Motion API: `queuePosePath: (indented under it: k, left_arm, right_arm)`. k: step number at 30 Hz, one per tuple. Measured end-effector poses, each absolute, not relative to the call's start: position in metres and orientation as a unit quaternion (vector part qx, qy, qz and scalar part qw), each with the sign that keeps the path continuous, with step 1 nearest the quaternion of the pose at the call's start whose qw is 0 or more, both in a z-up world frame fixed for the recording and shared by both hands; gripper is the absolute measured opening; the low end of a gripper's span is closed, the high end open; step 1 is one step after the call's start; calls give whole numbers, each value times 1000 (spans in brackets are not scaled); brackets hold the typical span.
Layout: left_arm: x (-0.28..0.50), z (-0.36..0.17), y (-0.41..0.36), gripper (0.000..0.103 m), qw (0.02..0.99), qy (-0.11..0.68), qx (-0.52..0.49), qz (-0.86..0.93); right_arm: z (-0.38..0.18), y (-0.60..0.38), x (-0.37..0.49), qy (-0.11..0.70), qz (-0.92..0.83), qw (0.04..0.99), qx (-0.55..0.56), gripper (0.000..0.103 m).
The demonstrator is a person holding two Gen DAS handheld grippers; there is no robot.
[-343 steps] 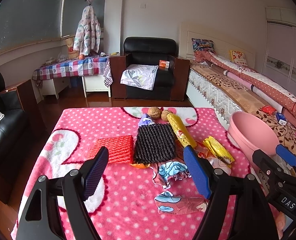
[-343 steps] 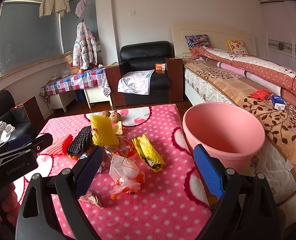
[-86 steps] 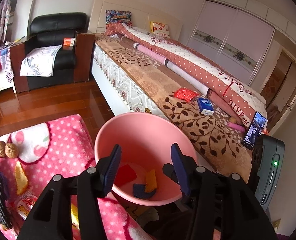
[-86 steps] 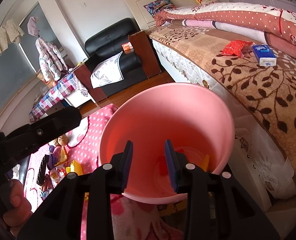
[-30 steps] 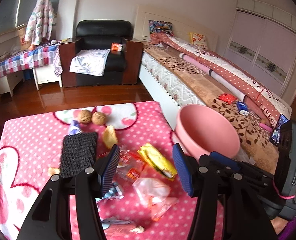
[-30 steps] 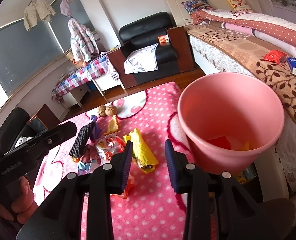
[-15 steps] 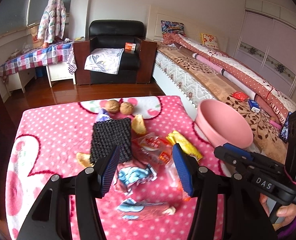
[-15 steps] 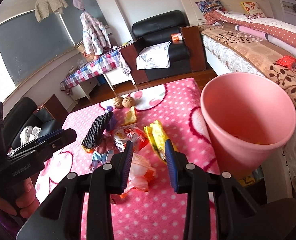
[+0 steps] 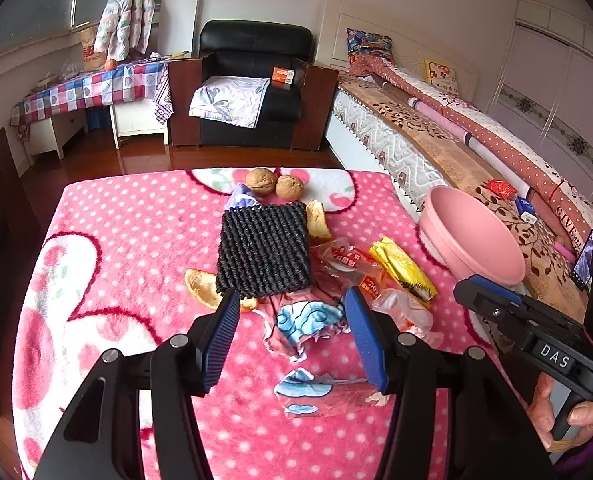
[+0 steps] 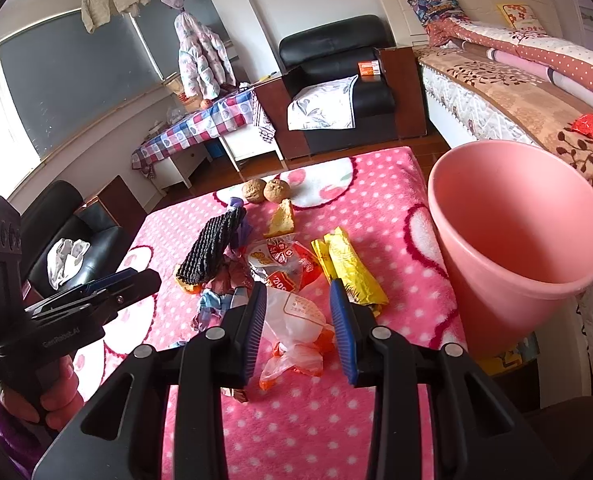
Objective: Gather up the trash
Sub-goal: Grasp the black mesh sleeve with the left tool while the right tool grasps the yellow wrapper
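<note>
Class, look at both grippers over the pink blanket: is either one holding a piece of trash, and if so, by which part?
Nothing is held. The left gripper hangs open above a blue-and-white wrapper, and the right gripper hangs open above a clear orange-edged bag.

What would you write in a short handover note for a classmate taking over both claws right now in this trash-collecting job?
Left claw: open, empty, above the crumpled blue-and-white wrapper.
Right claw: jaws partly apart, empty, above the clear plastic bag with orange print.
Pink bin: beside the table, on the bed side; its contents are not visible.
On the pink dotted cloth: black woven pad, two walnuts, two bread pieces, red snack wrapper, yellow wrapper, flat blue-and-red wrapper.
Done: nothing I can confirm.
Left: grip each piece, drop it in the bin.
</note>
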State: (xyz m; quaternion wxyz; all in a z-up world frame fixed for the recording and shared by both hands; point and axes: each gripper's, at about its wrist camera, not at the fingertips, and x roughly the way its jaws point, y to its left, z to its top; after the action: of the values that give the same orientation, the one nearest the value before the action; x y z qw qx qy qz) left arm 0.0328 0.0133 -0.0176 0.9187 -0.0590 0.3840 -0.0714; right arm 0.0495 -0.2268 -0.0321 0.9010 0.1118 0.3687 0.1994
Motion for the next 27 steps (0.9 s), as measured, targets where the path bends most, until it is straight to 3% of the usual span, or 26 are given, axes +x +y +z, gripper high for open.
queuePosePath:
  k: [19, 27]
  left_arm:
    - [22, -40, 45, 54, 909, 405, -83, -54]
    - [47, -27, 37, 54, 911, 387, -115, -84]
  right_arm:
    - [-42, -209, 53, 393, 227, 885, 105, 33]
    - [-49, -211, 58, 403, 224, 880, 116, 34]
